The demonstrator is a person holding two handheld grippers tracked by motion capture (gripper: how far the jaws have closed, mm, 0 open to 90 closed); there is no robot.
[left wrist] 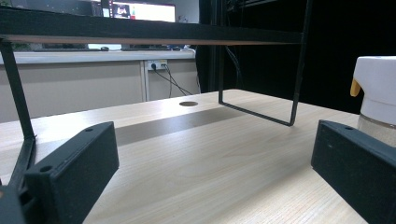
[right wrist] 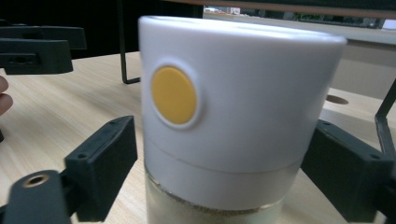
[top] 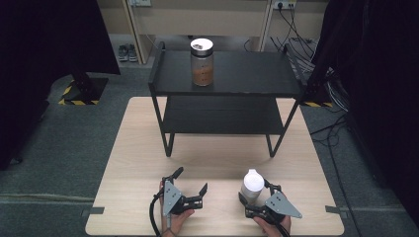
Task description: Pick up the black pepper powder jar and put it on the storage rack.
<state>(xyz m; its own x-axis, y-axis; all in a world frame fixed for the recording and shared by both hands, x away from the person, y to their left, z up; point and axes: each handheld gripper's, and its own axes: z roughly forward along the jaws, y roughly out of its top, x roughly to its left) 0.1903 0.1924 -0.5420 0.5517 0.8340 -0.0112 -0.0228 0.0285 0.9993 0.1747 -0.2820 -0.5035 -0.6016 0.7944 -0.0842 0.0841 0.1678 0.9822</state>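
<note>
A jar with a white cap (top: 252, 183) stands upright near the table's front edge, right of centre. Its cap carries a round yellow button (right wrist: 173, 95), and pale contents show through the glass below (right wrist: 210, 205). My right gripper (top: 257, 194) sits around the jar, one black jaw against each side just below the cap (right wrist: 219, 158). To the left, my left gripper (top: 190, 178) rests low over the table, jaws wide apart with only bare wood between them (left wrist: 215, 163). The jar (left wrist: 378, 93) also appears at the right edge of the left gripper view.
A black two-level shelf rack (top: 232, 79) stands on the far half of the wooden table (top: 138, 148). A glass jar of brown powder with a silver lid (top: 202, 61) stands on its top level. The rack's thin legs (left wrist: 261, 112) rise ahead. Cables lie at the back right.
</note>
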